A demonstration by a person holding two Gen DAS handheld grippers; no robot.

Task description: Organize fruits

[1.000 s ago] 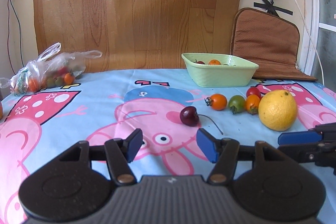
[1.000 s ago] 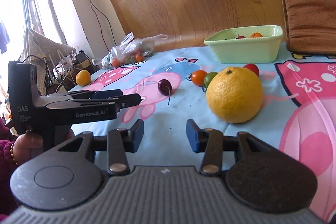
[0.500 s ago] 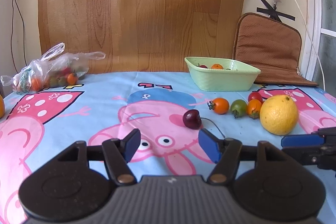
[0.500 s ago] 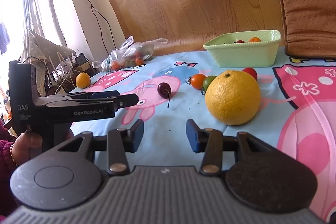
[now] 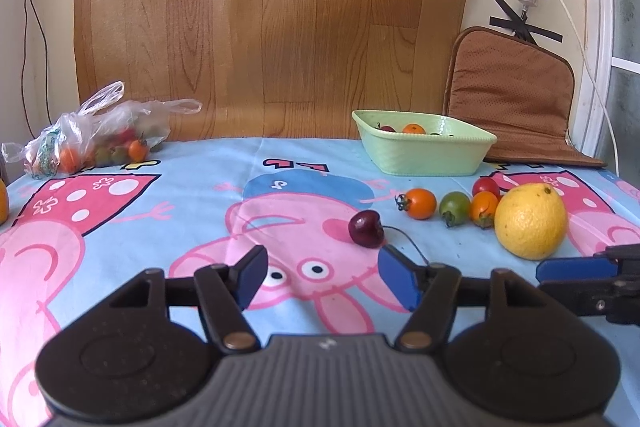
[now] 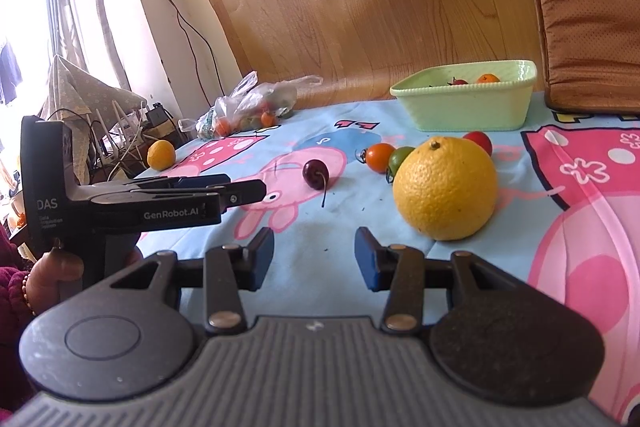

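The left tool [image 5: 322, 275] hovers low over the desk [image 5: 208, 187] with its blue pads well apart and nothing between them. The cherry [image 5: 366, 229] lies just ahead of it, slightly toward its right pad, with the stem trailing back almost to that pad. Judging from this, the step in hand is to pick the cherry up and carry it to the green basket [image 5: 424, 157], which stands farther ahead and to the right and already holds a few small fruits. To do it well, the tool likely needs to shift a little rightward so the cherry sits centred between the pads, then close gently on the round body, not the thin stem; a hard squeeze could bruise it or make it roll.

The right tool [image 6: 314, 259] also has its pads apart and empty, held level and close to the desk. The orange [image 6: 444, 189] sits just ahead to its right, with the small tomatoes [image 6: 380, 157] beyond.
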